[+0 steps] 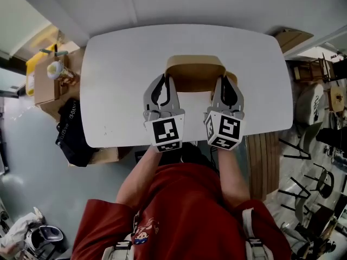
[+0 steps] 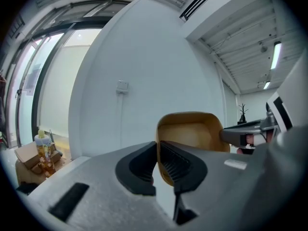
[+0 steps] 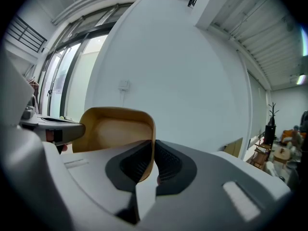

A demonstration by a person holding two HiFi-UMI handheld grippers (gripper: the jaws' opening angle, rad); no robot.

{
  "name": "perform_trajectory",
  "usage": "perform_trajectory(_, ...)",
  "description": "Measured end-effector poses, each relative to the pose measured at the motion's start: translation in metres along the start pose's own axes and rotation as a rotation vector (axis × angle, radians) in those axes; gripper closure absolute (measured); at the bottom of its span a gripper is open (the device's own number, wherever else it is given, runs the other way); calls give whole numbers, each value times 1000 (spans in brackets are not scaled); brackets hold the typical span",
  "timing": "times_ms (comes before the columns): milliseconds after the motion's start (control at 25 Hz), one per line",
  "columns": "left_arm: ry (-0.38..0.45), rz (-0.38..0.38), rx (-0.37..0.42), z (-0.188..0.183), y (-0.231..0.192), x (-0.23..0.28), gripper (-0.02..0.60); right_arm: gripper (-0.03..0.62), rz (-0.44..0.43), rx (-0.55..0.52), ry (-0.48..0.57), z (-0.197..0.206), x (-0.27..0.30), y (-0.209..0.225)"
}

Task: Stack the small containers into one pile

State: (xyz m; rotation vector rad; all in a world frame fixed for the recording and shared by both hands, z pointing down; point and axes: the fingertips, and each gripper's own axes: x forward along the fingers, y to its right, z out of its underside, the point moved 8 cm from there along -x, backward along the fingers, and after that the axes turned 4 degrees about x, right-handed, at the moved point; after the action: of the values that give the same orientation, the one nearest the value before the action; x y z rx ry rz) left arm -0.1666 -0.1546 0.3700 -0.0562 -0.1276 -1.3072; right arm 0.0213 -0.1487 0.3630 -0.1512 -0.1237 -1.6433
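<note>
A tan container [image 1: 195, 72] with rounded corners hangs over the white table [image 1: 119, 80], held between both grippers. My left gripper [image 1: 165, 83] is shut on its left wall, and my right gripper [image 1: 224, 84] is shut on its right wall. In the left gripper view the ribbed pads pinch the thin wall at the left gripper [image 2: 158, 152], and the container's [image 2: 192, 134] hollow side faces the camera, with the right gripper [image 2: 245, 136] beyond. The right gripper view mirrors this: the right gripper [image 3: 154, 154] clamps the rim of the container [image 3: 115, 129], and the left gripper [image 3: 53, 126] shows at the left.
A cardboard box [image 1: 46, 83] with bottles and a black bag [image 1: 70, 131] sit on the floor left of the table. A slatted wooden bench [image 1: 264, 158] and several chairs [image 1: 312, 104] stand to the right. A white wall [image 2: 144, 81] rises behind the table.
</note>
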Motion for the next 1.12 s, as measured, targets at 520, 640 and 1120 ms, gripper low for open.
perform_trajectory(520,0,101,-13,-6,50,21,555,574,112,1,-2,-2,-18,50)
perform_trajectory(640,-4,106,-9,-5,69,24,555,574,116,12,-4,1,-21,69)
perform_trajectory(1120,-24,6,37,-3,156,44,554,576,6,50,-1,14,-6,161)
